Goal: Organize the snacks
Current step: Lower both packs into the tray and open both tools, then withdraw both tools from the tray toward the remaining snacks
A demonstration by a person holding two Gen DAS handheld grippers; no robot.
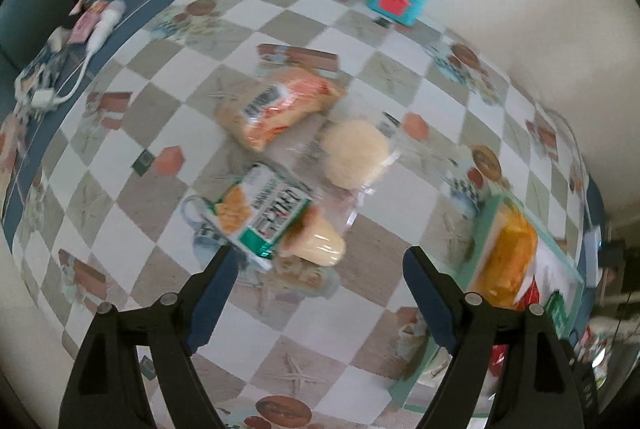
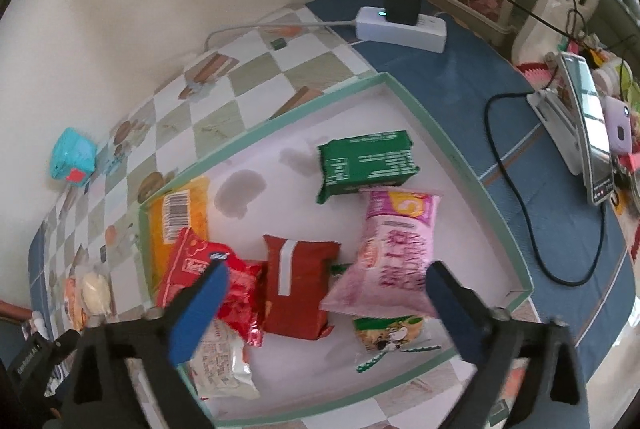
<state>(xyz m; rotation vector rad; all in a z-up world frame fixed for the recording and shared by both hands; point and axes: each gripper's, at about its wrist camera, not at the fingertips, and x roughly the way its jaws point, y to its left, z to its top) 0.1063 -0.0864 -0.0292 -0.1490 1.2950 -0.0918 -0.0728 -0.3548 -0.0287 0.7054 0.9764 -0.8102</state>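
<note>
Snacks are lying in two groups: an orange packet [image 1: 280,109], a round pale cake in clear wrap [image 1: 356,153] and a green-and-white packet [image 1: 256,213] are resting loose on the checkered counter [image 1: 120,197], while a pink bag [image 2: 396,253], a green packet [image 2: 366,161], a dark red pack [image 2: 298,289] and a shiny red bag [image 2: 216,281] are sitting inside the green-rimmed box [image 2: 460,149]. The left gripper [image 1: 320,261] is hovering above the loose ones, fingers spread and gripping nothing. The right gripper [image 2: 326,277] is hanging over the box, fingers parted wide, nothing between them.
</note>
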